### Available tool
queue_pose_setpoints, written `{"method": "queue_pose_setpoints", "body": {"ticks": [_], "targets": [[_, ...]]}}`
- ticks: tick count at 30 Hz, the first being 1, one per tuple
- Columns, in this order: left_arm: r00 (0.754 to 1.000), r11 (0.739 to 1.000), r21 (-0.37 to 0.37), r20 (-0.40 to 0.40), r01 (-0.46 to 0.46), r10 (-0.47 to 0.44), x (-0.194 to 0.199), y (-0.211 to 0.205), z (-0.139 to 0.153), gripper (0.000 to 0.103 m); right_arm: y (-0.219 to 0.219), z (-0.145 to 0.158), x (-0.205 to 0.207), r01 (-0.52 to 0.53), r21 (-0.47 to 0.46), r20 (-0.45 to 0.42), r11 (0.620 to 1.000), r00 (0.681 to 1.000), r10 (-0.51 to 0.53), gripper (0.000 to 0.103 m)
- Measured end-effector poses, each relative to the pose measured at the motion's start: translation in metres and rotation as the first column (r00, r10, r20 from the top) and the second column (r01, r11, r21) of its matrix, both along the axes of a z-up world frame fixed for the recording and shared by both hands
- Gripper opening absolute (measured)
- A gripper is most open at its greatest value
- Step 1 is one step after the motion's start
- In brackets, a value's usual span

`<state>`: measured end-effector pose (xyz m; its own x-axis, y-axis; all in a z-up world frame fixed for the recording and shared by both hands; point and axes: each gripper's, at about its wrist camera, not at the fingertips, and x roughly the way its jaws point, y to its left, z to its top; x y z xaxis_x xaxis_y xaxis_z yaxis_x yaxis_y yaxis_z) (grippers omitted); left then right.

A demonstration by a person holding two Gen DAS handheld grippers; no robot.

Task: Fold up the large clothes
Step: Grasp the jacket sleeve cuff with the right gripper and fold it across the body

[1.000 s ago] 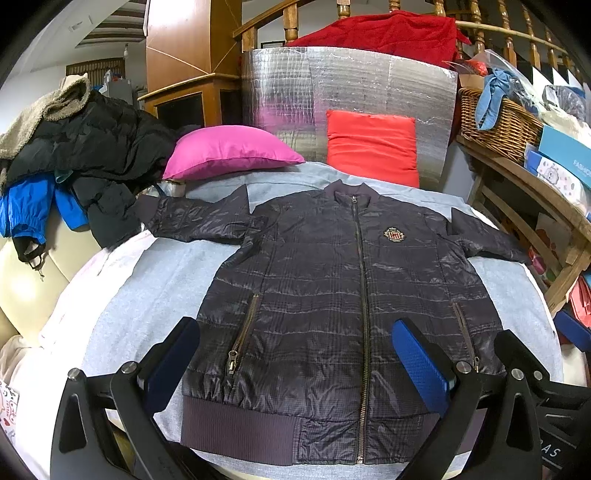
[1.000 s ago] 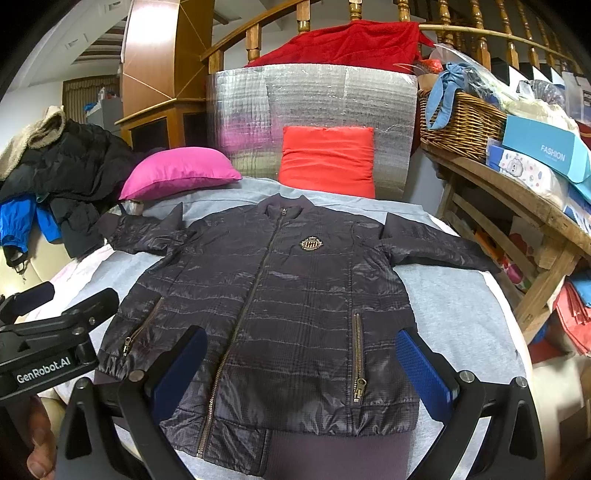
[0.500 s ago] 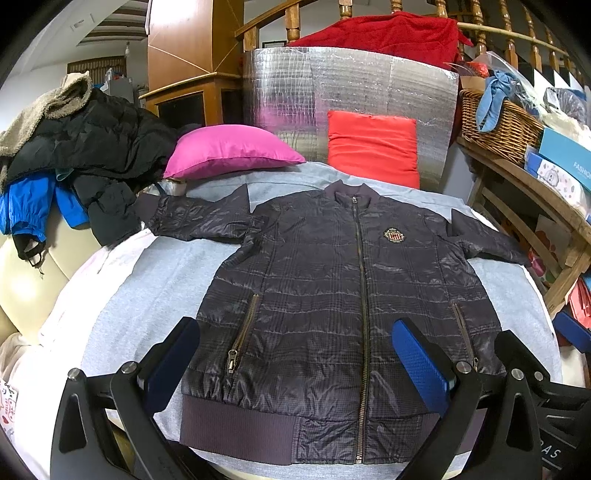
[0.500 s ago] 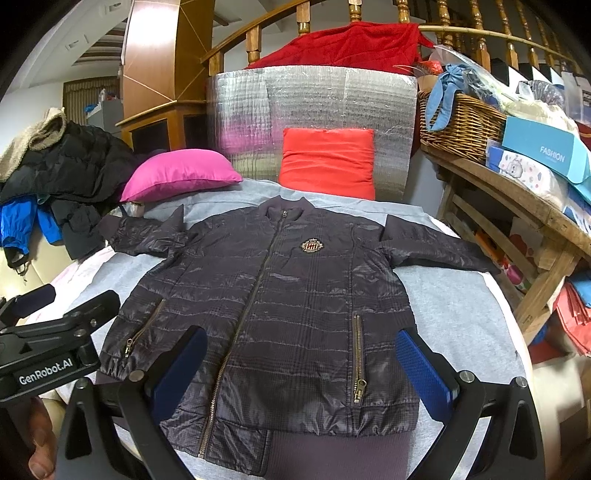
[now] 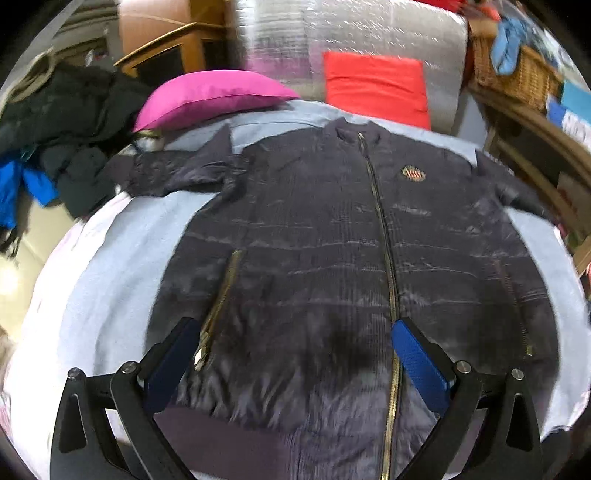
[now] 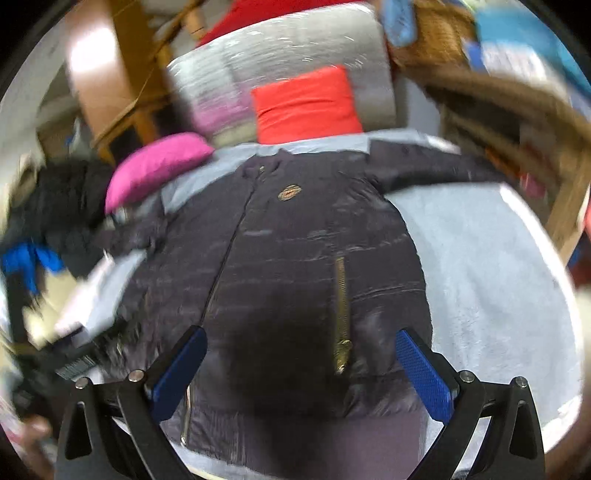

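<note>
A dark quilted jacket (image 5: pixel 332 258) is seen spread flat, front up and zipped, on a light grey cover (image 5: pixel 107 280), collar towards the far end and ribbed hem nearest the cameras. Both sleeves are stretched out to the sides. A small badge (image 5: pixel 412 172) is sewn on the chest beside the central zip (image 5: pixel 384 251).

The left gripper (image 5: pixel 295 365) is held low over the hem, its jaws set wide apart with nothing between them. One blue pad (image 5: pixel 417 365) is placed over the central zip, while the other finger is seen over the slanted pocket zip (image 5: pixel 221 299). Whether the fabric is actually touched cannot be told.

In the right wrist view, which is heavily blurred, the right gripper (image 6: pixel 299 369) is likewise spread wide and nothing is gripped. It is positioned above the lower part of the jacket (image 6: pixel 295 266), with a brass pocket zip (image 6: pixel 341 314) framed between the fingers, nearer the right-hand one. The hem edge is seen just under the blue pads (image 6: pixel 424 373).

Beyond the collar, a pink cushion (image 5: pixel 210 96) and a red cushion (image 5: pixel 376 85) are propped at the far end, the red one against a silver foil sheet (image 5: pixel 351 29). A heap of dark clothing (image 5: pixel 62 122) is piled off to the left, and a wicker basket (image 5: pixel 517 77) is set on a wooden shelf at the right.
</note>
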<state>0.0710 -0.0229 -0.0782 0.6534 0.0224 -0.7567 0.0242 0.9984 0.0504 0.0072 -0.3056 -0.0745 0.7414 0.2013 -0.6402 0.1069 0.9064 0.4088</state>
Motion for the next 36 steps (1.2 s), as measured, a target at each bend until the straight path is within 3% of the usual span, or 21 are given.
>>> {"method": "queue_pose_setpoints", "body": {"ticks": [4,7,9,12,13,14,16,22,23,24,25,27,29,33,36], "targets": [[0.999,0.999,0.052,0.048,0.012,-0.015,0.036,-0.013,-0.009,0.103,-0.096,-0.014,0.036,0.138,0.202,0.005,0.969,0.99,-0.142,0.103],[0.997,0.997,0.073,0.071,-0.014,0.009,0.064,-0.01,-0.018,0.103,-0.183,-0.037,0.077,0.267,0.377,-0.033,0.887,0.961,-0.276,0.103],[0.997,0.995,0.092,0.067,-0.035,0.028,0.082,-0.006,-0.03,0.103,-0.23,-0.053,0.107,0.33,0.435,-0.074,0.838,0.94,-0.332,0.103],[0.999,0.993,0.113,-0.015,-0.041,0.043,0.101,-0.003,-0.068,0.103,-0.291,-0.073,0.153,0.432,0.43,-0.113,0.793,0.897,-0.427,0.097],[0.998,0.994,0.106,-0.042,-0.037,0.042,0.105,-0.001,-0.08,0.103,-0.309,-0.081,0.168,0.467,0.43,-0.136,0.773,0.88,-0.456,0.089],[0.998,0.995,0.093,-0.034,-0.043,0.046,0.106,0.0,-0.081,0.103,-0.324,-0.09,0.182,0.497,0.436,-0.163,0.751,0.864,-0.477,0.082],[0.999,0.996,0.082,-0.024,-0.047,0.049,0.106,0.001,-0.079,0.103,-0.344,-0.099,0.206,0.537,0.433,-0.197,0.724,0.84,-0.505,0.08],[0.999,0.999,0.018,-0.016,-0.045,0.045,0.103,-0.001,-0.086,0.103,-0.366,-0.115,0.261,0.59,0.315,-0.261,0.744,0.807,-0.53,0.076],[0.999,0.999,0.006,-0.017,-0.044,0.045,0.104,0.001,-0.087,0.103,-0.365,-0.11,0.271,0.589,0.263,-0.264,0.764,0.806,-0.53,0.039],[0.999,0.999,-0.003,-0.018,-0.044,0.044,0.103,0.002,-0.087,0.103,-0.364,-0.107,0.282,0.573,0.205,-0.28,0.793,0.811,-0.513,0.013],[0.999,0.999,-0.008,-0.017,-0.043,0.043,0.103,0.005,-0.087,0.103,-0.359,-0.095,0.294,0.548,0.12,-0.274,0.828,0.82,-0.503,0.008],[0.999,0.999,-0.017,-0.011,-0.043,0.043,0.103,0.005,-0.088,0.103,-0.332,-0.058,0.313,0.47,-0.084,-0.19,0.879,0.858,-0.477,0.008],[0.999,0.999,-0.018,-0.009,-0.044,0.043,0.104,0.003,-0.089,0.103,-0.293,-0.014,0.328,0.383,-0.185,-0.092,0.905,0.91,-0.404,0.007],[0.999,0.999,-0.031,-0.01,-0.043,0.042,0.103,0.004,-0.089,0.103,-0.162,0.077,0.344,0.192,-0.366,0.107,0.911,0.981,-0.163,0.007],[0.999,0.998,-0.039,-0.014,-0.043,0.042,0.102,0.006,-0.089,0.103,-0.041,0.108,0.34,0.031,-0.464,0.192,0.885,0.979,0.066,0.008]]}}
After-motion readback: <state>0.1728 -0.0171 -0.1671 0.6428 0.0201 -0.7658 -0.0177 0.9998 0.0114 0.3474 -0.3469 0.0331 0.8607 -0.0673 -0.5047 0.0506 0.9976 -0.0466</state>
